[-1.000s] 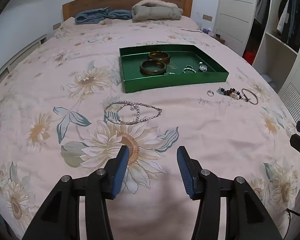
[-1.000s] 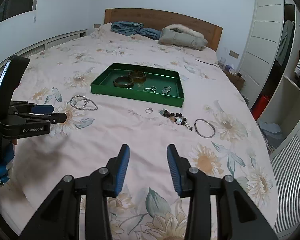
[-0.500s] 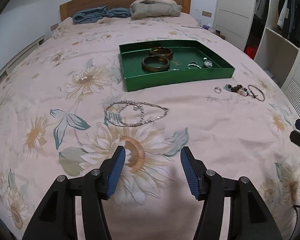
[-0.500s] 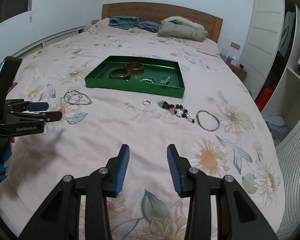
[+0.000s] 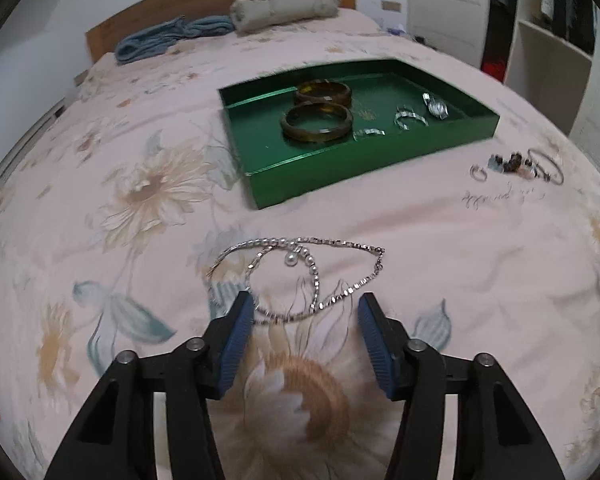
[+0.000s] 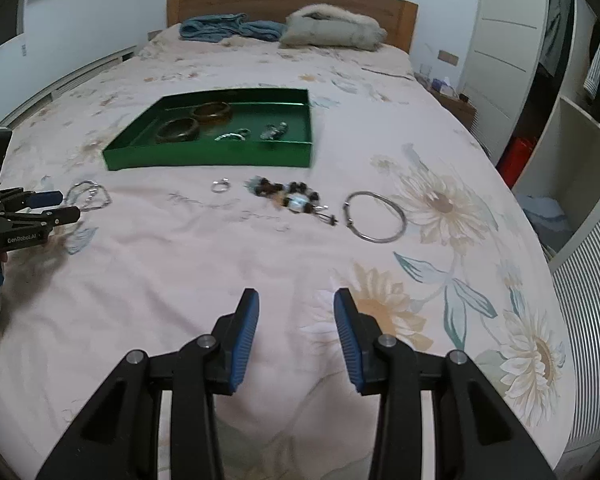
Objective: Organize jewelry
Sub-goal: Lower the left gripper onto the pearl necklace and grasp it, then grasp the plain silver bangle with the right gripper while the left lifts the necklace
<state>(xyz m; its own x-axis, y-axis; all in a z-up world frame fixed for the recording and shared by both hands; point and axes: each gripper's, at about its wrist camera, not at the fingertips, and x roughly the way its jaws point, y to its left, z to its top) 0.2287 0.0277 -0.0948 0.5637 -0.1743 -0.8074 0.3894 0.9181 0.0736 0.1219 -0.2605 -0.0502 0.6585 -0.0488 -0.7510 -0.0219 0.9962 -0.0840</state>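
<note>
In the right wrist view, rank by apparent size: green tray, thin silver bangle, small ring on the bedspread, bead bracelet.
1. green tray
2. bead bracelet and thin silver bangle: similar extent, so I won't rank them
3. small ring

All four lie at a similar depth, so nearness distorts little.

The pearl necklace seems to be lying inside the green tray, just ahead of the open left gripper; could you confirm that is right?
Not quite: the pearl necklace lies on the bedspread, outside the green tray, between the tray and the gripper. It is just ahead of the open left gripper, as the left wrist view shows.
</note>
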